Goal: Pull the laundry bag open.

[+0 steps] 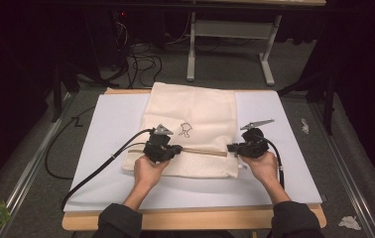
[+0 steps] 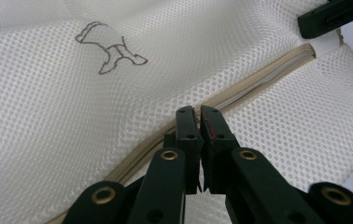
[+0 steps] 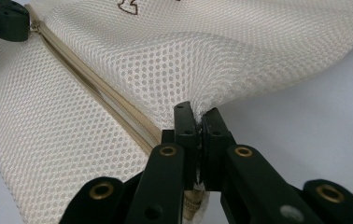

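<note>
A white sheet [image 1: 111, 148] covers the wooden table [image 1: 185, 220] in front of me, with grey carpet, dark cables [image 1: 143, 62] and the white legs of another table [image 1: 267, 64] beyond it. A cream mesh laundry bag [image 1: 195, 106] lies flat in the middle of the sheet, a small dog outline [image 2: 109, 49] drawn on it and a beige zipper [image 2: 254, 84] running across near my edge. My left gripper [image 2: 198, 114] is pressed together at the zipper line, though I cannot tell what it pinches. My right gripper [image 3: 198, 116] pinches the bag's mesh edge by the zipper's end, pulling it up.
</note>
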The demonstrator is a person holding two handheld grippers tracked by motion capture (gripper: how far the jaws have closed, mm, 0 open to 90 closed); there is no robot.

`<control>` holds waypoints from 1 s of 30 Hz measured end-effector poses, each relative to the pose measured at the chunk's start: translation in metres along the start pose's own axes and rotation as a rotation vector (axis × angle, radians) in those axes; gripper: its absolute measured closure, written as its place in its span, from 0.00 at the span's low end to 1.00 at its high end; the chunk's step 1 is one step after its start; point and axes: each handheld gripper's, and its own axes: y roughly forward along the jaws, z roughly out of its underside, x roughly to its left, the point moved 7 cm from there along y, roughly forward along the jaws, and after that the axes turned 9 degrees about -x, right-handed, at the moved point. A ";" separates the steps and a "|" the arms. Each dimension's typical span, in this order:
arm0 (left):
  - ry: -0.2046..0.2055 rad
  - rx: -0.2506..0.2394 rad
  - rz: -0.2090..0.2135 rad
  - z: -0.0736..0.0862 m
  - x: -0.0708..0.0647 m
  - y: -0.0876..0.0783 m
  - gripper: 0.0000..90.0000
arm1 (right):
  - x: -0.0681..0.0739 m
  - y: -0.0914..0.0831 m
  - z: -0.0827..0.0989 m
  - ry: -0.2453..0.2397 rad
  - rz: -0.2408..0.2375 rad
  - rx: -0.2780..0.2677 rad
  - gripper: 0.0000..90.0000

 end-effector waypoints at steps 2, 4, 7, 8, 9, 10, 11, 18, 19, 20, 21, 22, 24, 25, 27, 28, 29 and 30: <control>-0.005 -0.004 0.001 0.000 0.002 -0.002 0.97 | 0.001 0.000 0.000 0.000 0.000 -0.002 0.99; -0.012 -0.010 0.004 0.000 0.003 -0.003 0.97 | 0.000 0.000 -0.001 -0.008 0.004 -0.004 0.99; -0.016 -0.011 -0.008 0.001 0.007 -0.006 0.97 | 0.000 0.000 0.000 0.000 0.004 -0.004 0.99; -0.021 -0.013 -0.008 0.001 0.009 -0.007 0.97 | 0.000 -0.001 0.000 -0.001 0.005 -0.004 0.99; -0.023 -0.015 -0.010 0.001 0.010 -0.008 0.97 | 0.000 -0.001 0.001 0.003 0.005 -0.004 0.99; -0.023 -0.017 -0.011 0.001 0.011 -0.010 0.97 | -0.001 -0.001 0.001 0.002 0.006 -0.005 0.99; -0.026 -0.017 -0.011 0.001 0.012 -0.011 0.97 | -0.001 -0.002 0.001 0.006 0.008 -0.004 0.99; -0.035 -0.019 -0.017 0.004 0.017 -0.017 0.97 | -0.002 0.000 0.001 0.009 0.009 -0.001 0.99; -0.040 -0.021 -0.015 0.005 0.017 -0.017 0.97 | -0.002 0.000 0.002 0.008 0.011 0.000 0.99; -0.049 -0.027 -0.012 0.005 0.016 -0.018 0.97 | -0.002 0.000 0.002 0.008 0.010 -0.001 0.99; -0.052 -0.031 -0.011 0.004 0.016 -0.018 0.97 | -0.002 0.000 0.001 0.005 0.010 -0.003 0.99; -0.053 -0.035 -0.008 0.004 0.015 -0.019 0.97 | -0.002 -0.001 0.001 0.006 0.013 -0.002 0.99; -0.057 -0.038 0.000 0.004 0.014 -0.018 0.97 | -0.004 -0.001 0.001 0.008 0.015 -0.002 0.99; -0.057 -0.036 0.002 0.004 0.014 -0.018 0.97 | -0.005 -0.002 0.001 0.006 0.017 -0.004 0.99; -0.057 -0.033 0.001 0.005 0.014 -0.018 0.97 | -0.005 -0.003 0.001 0.004 0.018 -0.008 0.99; -0.056 -0.033 0.000 0.005 0.014 -0.018 0.97 | -0.005 -0.003 0.001 0.002 0.019 -0.008 0.99; -0.053 -0.034 -0.001 0.005 0.014 -0.018 0.97 | -0.005 -0.003 0.001 0.000 0.020 -0.008 0.99; -0.050 -0.034 -0.011 0.005 0.014 -0.019 0.97 | -0.005 -0.003 0.000 0.002 0.020 -0.007 0.99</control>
